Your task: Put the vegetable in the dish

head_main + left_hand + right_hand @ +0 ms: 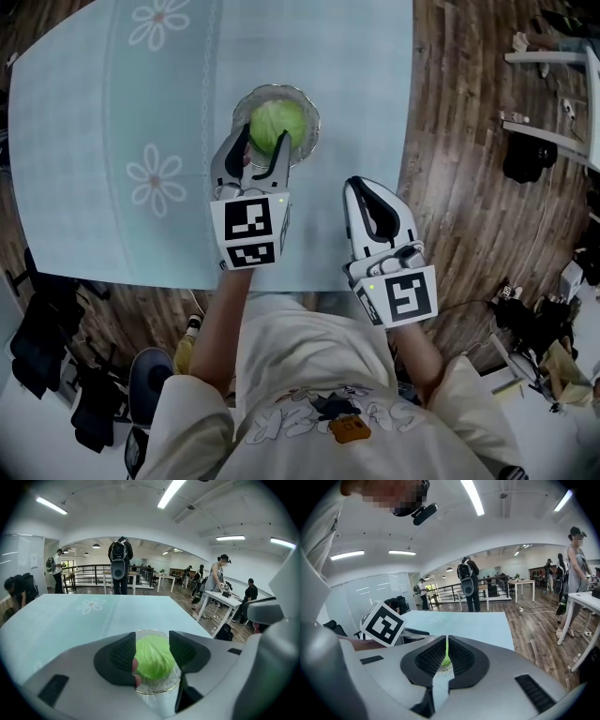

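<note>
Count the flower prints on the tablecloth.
2. The near flower print lies on the left of the cloth; the far flower print is at the head view's top edge. Others possibly hidden.

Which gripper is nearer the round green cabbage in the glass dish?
Left. The left gripper is at the near side of the round green cabbage, jaws apart over the clear glass dish. The right gripper hangs off to the right, clear of the dish.

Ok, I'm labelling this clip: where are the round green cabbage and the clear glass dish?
Round green cabbage (277,124): head view, centre of its top.
Clear glass dish (313,131): head view, bare right rim.
</note>
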Motion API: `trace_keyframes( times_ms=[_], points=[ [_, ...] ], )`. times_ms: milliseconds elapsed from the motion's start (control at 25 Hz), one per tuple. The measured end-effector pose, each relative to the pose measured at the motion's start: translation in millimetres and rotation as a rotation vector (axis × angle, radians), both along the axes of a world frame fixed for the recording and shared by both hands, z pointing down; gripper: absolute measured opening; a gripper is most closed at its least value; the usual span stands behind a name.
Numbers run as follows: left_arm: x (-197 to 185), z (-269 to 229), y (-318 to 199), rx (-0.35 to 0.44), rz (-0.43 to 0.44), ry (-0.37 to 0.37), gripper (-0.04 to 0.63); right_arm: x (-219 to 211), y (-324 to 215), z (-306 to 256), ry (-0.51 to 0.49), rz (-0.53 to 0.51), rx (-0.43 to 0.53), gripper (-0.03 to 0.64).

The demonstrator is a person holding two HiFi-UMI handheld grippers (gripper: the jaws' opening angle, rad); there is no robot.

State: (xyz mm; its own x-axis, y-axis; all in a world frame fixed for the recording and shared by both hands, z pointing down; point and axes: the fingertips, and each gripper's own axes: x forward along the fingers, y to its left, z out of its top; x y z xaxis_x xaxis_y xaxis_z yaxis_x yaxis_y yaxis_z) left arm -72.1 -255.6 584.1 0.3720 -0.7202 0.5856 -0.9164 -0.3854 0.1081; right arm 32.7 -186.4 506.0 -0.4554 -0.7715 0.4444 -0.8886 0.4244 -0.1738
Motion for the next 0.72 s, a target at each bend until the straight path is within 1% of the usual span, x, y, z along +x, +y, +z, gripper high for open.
trace_keyframes(
  times_ms=[120,240,520,600,720],
  points=[
    [-1.0,-13.5,9.4,0.017,-0.008,0.002,0.204,0.3,8.8,-10.9,-0.002,-0.003,0.017,0.034],
    [-5.4,-28.4,18.2,0.043,-0.037,0.011,0.168,0.1,17.9,-21.9,-0.002,-0.007,0.038,0.034],
    [-12.0,-67.7,42.7,0.096,-0.057,0.022,0.055,0.1,37.4,-46.2,0.011,-0.029,0.086,0.034],
    [-14.5,-78.4,51.4,0.109,-0.063,0.025,0.04,0.5,42.7,-51.9,0.01,-0.031,0.095,0.034],
    [-15.2,-92.0,65.4,0.118,-0.064,0.03,0.037,3.0,49.7,-64.1,0.002,-0.023,0.112,0.034]
  ],
)
